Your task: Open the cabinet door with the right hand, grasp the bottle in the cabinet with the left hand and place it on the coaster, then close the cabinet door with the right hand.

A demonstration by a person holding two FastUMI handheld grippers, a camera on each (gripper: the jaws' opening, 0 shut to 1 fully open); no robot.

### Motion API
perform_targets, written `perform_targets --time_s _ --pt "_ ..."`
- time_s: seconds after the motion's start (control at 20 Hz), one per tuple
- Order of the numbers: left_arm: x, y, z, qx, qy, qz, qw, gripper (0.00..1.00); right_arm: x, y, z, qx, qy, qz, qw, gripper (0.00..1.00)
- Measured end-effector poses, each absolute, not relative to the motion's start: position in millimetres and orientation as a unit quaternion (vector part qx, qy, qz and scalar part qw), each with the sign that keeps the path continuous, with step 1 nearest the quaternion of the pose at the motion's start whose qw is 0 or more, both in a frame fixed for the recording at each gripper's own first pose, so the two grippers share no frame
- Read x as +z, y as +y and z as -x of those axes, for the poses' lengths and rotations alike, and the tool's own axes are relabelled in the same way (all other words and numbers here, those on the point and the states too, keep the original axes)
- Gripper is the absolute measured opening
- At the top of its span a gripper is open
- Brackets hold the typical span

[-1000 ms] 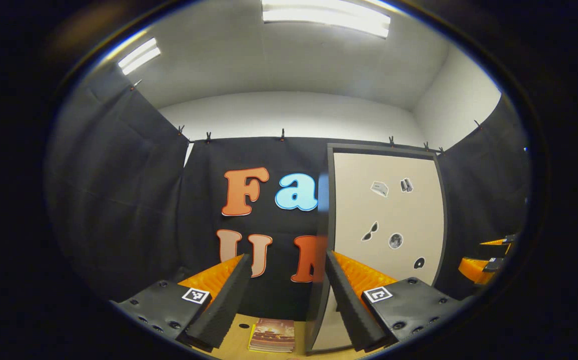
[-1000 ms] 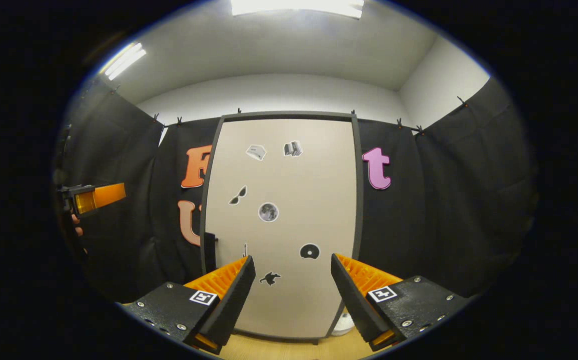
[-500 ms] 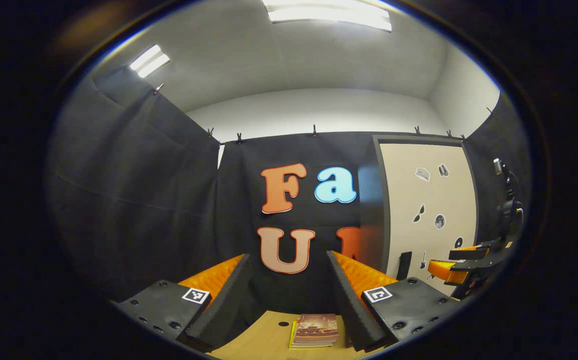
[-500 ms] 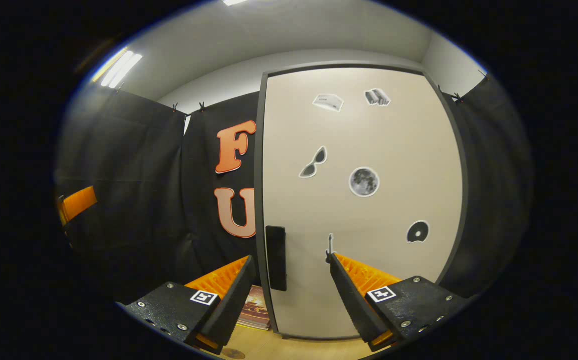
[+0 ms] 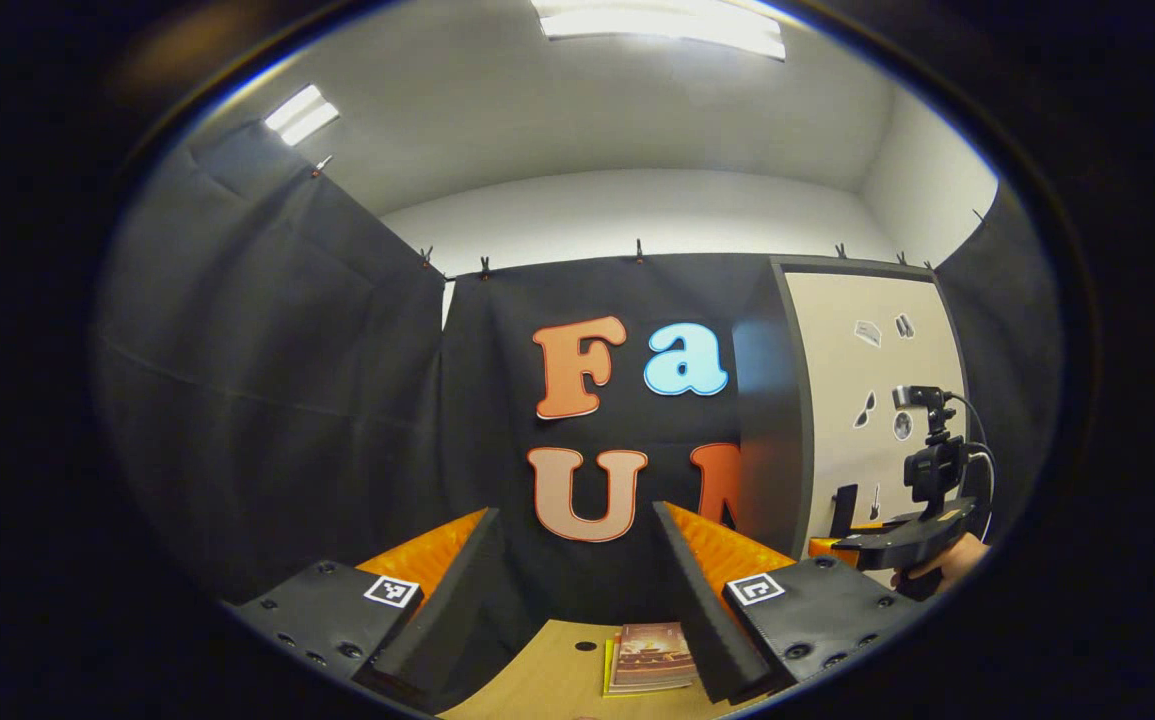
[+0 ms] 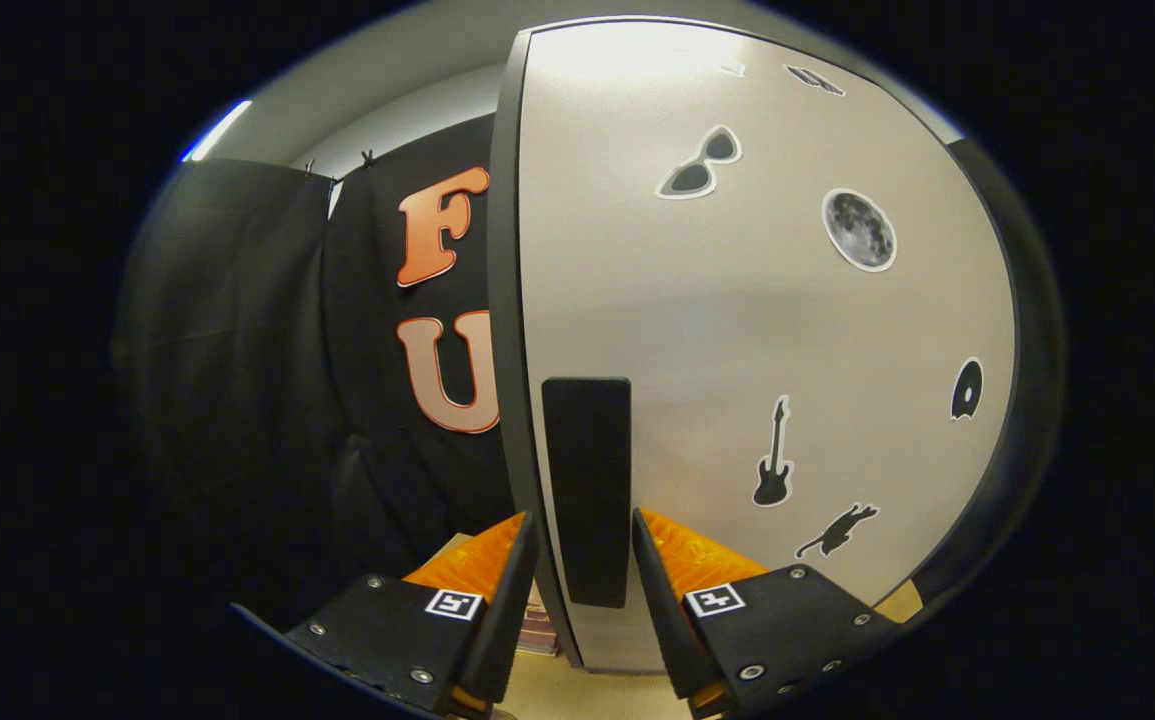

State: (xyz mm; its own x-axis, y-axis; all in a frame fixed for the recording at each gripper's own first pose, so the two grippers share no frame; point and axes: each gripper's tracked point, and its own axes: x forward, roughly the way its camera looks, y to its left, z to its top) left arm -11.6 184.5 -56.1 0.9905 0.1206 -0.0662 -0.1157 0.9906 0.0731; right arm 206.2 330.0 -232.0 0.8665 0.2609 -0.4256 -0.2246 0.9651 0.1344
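Right claw [image 6: 585, 585] seemingly astride door handle [image 6: 587, 490]

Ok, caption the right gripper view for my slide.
Right tool straddling the black rectangular handle on the closed beige cabinet door, fingers not visibly clamped.

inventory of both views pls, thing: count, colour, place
cabinet door: 1, beige with dark frame, shut, close ahead in the right gripper view
door handle: 1, black, upright bar near the door's left edge
stickers: several, black and grey, scattered on the door
books: small stack, reddish cover over yellow, flat on the table
table: 1, light wood, below the grippers
ceiling lights: 2, white, overhead
left gripper: 1, open, holds nothing, faces the cloth wall
right gripper: 1, fingers either side of the handle; contact unclear
hand: 1, holds the right gripper, seen in the left gripper view
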Motion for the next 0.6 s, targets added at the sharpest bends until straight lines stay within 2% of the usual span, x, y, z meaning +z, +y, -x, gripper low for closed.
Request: perform_targets --time_s 0.05,0.1,0.15,0.2,0.35,0.4,0.6 --pt "-58.0 178.9 8.6 0.049 0.036 -0.033 0.998 0.93 -229.6 333.5 -206.0 0.129 0.223 -0.052 0.965 0.58" --pt "-60.5 173.2 5.1 0.039 0.037 -0.030 0.998 0.99 -229.1 331.7 -207.8 0.119 0.225 -0.054 0.966 0.51" --pt "-62.6 167.1 0.3 0.031 0.040 -0.027 0.998 0.93 -228.1 327.1 -206.7 0.110 0.225 -0.055 0.967 0.48" --pt "-65.7 161.8 -2.8 0.023 0.042 -0.025 0.999 0.93 -228.7 327.9 -208.3 0.107 0.222 -0.052 0.968 0.35" --pt "-75.5 141.5 -14.6 0.002 0.061 -0.023 0.998 0.93 -228.7 328.6 -204.8 0.105 0.222 -0.061 0.968 0.28" --pt "-77.4 136.2 -18.6 -0.004 0.063 -0.025 0.998 0.96 -228.4 328.3 -202.2 0.109 0.223 -0.066 0.966 0.24" --pt "-74.2 118.3 -31.9 -0.006 0.055 -0.041 0.998 0.96 -220.4 327.8 -189.2 0.136 0.216 -0.062 0.965 0.23"
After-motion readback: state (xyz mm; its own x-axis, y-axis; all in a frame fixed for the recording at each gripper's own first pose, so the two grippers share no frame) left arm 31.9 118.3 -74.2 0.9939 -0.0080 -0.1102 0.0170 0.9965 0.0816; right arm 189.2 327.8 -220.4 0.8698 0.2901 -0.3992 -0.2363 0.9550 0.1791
